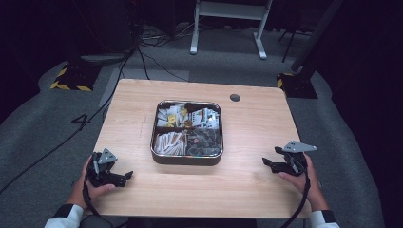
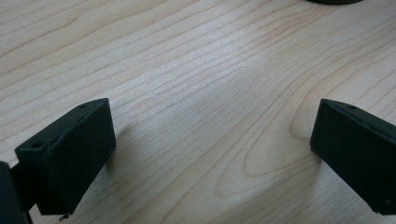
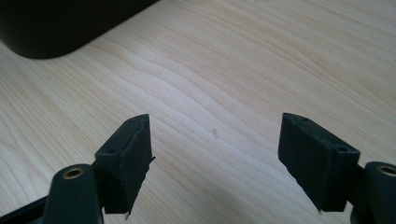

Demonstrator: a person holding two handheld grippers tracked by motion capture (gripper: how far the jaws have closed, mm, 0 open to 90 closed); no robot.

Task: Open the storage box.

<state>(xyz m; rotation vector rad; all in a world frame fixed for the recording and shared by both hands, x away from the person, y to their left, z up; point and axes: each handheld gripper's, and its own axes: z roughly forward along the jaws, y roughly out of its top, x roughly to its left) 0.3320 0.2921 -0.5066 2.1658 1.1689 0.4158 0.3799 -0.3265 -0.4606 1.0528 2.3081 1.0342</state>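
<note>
My left gripper (image 1: pixel 127 176) rests low on the wooden table (image 1: pixel 247 180), jaws spread wide with bare wood between them. My right gripper (image 1: pixel 267 157) sits likewise at the opposite side, jaws parted and holding nothing. Between the two, ahead of both, stands a square metal tray (image 1: pixel 187 159) with four compartments of small packets. Its dark wall shows up and left of my right jaws in the right gripper view (image 3: pixel 60 28). Both grippers are well apart from it.
</note>
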